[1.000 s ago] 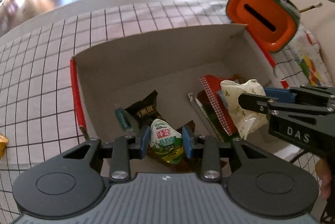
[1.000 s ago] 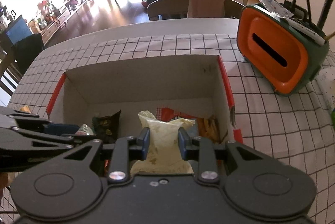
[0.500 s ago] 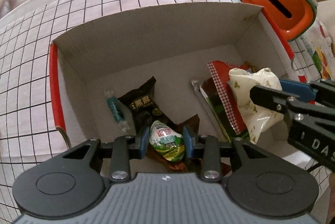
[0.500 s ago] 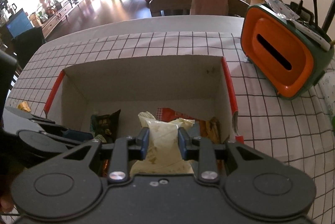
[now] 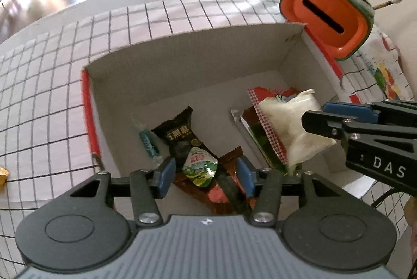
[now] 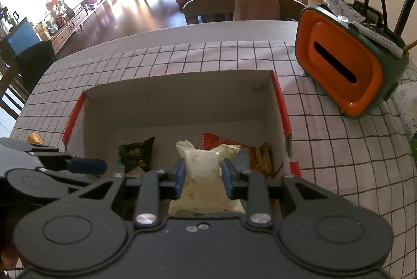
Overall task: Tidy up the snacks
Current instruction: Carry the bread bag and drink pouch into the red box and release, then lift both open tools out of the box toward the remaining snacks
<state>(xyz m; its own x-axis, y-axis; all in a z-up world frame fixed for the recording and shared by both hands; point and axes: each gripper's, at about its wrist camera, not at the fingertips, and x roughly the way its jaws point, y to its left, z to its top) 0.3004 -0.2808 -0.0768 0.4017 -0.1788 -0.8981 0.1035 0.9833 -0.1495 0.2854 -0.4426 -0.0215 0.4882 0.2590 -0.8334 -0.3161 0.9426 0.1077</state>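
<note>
On the grid-pattern tablecloth [image 5: 47,101], a small yellow item [image 5: 2,173] sits at the far 9 o'clock edge of the left wrist view. Next comes the open cardboard box [image 5: 198,62], red-edged on its left rim, filling the centre. Inside it, toward 7 o'clock of the box floor, a teal candy [image 5: 148,142] lies just beside a black snack packet [image 5: 179,135]. Below those, at 6 o'clock, the left gripper [image 5: 203,176] has its blue pads spread wide, with a small green-and-white sachet [image 5: 200,166] lying between them, touching neither pad, on top of brown and red wrappers [image 5: 221,190]. Toward 3 o'clock of the box, a red checked packet [image 5: 265,128] stands tilted against a pale cream bag [image 5: 294,130], and the right gripper [image 5: 325,115] reaches in from the 3 o'clock edge, clamped on that bag. In the right wrist view the same cream bag sits pinched between the right gripper's two blue pads [image 6: 179,174] at 6 o'clock, held above the right half of the box. At 1 o'clock, beyond the box's far right corner, an orange and green desk organizer [image 5: 328,18] stands on the cloth with brushes and pens in its top.
</note>
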